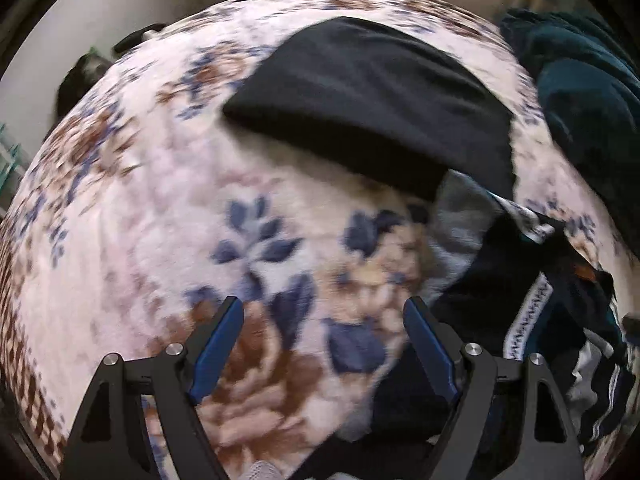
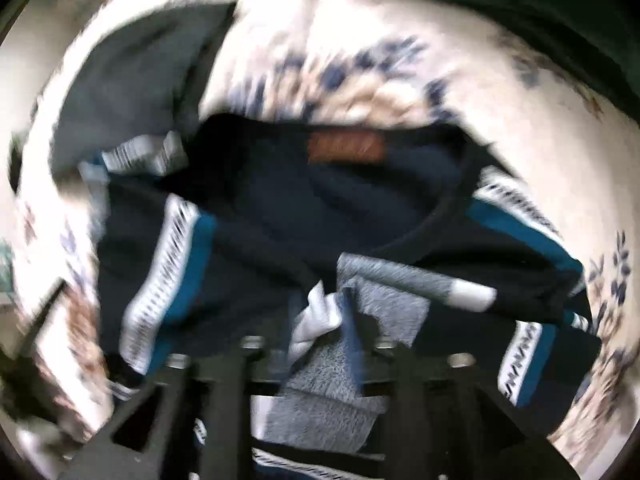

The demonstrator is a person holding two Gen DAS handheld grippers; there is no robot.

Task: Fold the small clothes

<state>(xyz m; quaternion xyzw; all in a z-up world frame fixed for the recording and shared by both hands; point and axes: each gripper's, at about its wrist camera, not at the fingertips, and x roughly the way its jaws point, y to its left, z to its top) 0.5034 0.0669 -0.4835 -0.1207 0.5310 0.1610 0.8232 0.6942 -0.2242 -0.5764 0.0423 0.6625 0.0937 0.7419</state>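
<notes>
Left tongs hang wide apart over the floral blanket, blue pads spread, nothing between them, only brown and navy blossoms beneath. At twelve o'clock from them lies a folded black garment, flat on the blanket, its near edge well apart from the fingertips. At two o'clock, a dark teal blanket is bunched along the far right side of the bed. At three o'clock, just beside the right-hand pad, the pile of small clothes begins: a grey piece tucked under the black garment's corner, then the navy sweatshirt with its white patterned stripe.

Over to the right wrist view, heavily blurred. The right tongs sit low at six o'clock, fingers drawn close with a fold of heathered grey and white fabric rising between them; they appear clamped on it, though blur softens the pads. The navy sweatshirt spreads across the centre, collar open, a reddish-brown neck label at twelve o'clock. Teal-and-white patterned stripes run down both sleeves, at nine and at four o'clock. A dark grey garment lies at ten o'clock, overlapping the sweatshirt's upper left edge. The floral blanket shows all around the pile, and the dark teal blanket crowds in at one o'clock.
</notes>
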